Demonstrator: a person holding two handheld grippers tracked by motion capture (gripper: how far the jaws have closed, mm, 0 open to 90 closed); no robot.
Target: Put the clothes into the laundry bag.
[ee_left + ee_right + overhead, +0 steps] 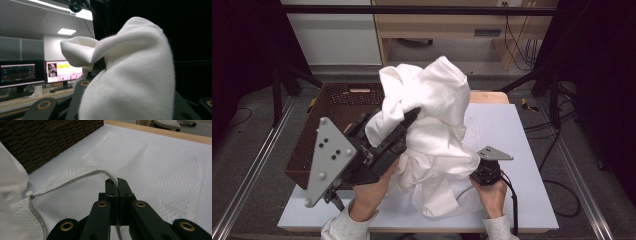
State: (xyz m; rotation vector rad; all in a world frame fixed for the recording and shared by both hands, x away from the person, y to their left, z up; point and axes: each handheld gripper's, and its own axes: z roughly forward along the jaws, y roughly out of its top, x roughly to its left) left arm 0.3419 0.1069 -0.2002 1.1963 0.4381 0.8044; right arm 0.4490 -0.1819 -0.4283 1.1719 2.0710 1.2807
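Our left tongs pinch the bundled white garment raised above the surface; our right tongs are pressed together on the mesh bag's zipper edge.

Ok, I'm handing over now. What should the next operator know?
Left claw: shut on the white garment, bunched and held up over the table.
Right claw: shut on the zipper edge of the white mesh bag, which lies flat on the table beside the brown wicker basket.
Done: garment lifted, bag edge gripped.
Left: likely getting the garment into the bag; none looks inside yet.
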